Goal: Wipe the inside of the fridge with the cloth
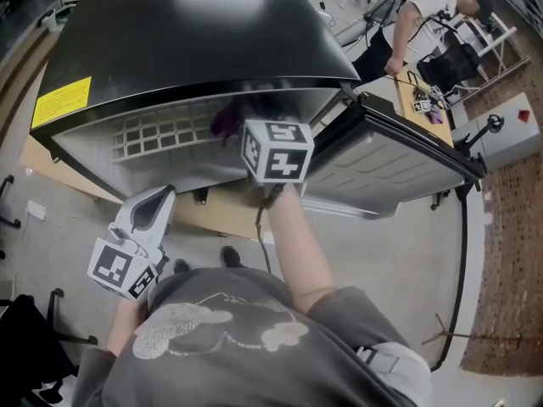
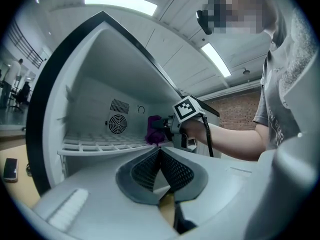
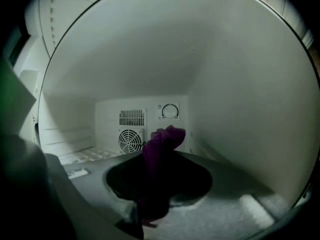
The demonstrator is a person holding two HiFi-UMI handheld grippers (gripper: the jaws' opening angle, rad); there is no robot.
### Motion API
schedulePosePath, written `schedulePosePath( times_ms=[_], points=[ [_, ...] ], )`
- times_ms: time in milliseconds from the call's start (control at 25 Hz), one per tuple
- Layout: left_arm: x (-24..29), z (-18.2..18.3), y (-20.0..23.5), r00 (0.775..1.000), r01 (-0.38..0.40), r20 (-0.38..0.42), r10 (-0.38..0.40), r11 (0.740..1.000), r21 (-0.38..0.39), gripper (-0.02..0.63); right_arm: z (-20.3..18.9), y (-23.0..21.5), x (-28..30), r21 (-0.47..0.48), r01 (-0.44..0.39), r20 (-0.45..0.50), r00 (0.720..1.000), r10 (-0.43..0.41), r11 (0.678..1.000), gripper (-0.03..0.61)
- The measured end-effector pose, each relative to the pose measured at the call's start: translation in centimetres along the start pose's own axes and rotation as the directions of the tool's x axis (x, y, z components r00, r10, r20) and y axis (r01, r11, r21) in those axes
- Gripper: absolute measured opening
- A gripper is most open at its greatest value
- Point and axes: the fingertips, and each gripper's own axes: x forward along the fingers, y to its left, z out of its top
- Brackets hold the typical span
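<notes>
A small black fridge stands open, its door swung out to the right. My right gripper reaches inside just above the white wire shelf, shut on a purple cloth. In the right gripper view the purple cloth bunches up between the jaws, facing the back wall fan. The left gripper view shows the cloth over the shelf. My left gripper hangs outside below the fridge, shut and empty.
A thermostat dial sits on the fridge's back wall beside the vent. A person leans over a wooden table behind the open door. A grey box stands at right. Cables trail over the floor.
</notes>
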Motion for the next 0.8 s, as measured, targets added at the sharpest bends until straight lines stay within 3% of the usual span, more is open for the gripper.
schedulePosePath(
  times_ms=[200, 480, 800],
  points=[
    [0.6, 0.4, -0.9, 1.0, 0.008, 0.004, -0.008, 1.0, 0.013, 0.017, 1.5, -0.9, 1.3, 0.1, 0.069, 0.057, 0.996, -0.075, 0.993, 0.083],
    [0.6, -0.1, -0.9, 0.999, 0.037, -0.011, -0.037, 0.999, 0.007, 0.017, 0.6, -1.6, -2.2, 0.205, 0.121, 0.11, 0.983, -0.146, 0.971, 0.083],
    [0.9, -0.9, -0.8, 0.989, 0.14, -0.036, -0.14, 0.99, -0.002, 0.017, -1.8, -2.8, -8.0, 0.291, 0.213, 0.098, 0.963, -0.25, 0.933, 0.083]
  ],
)
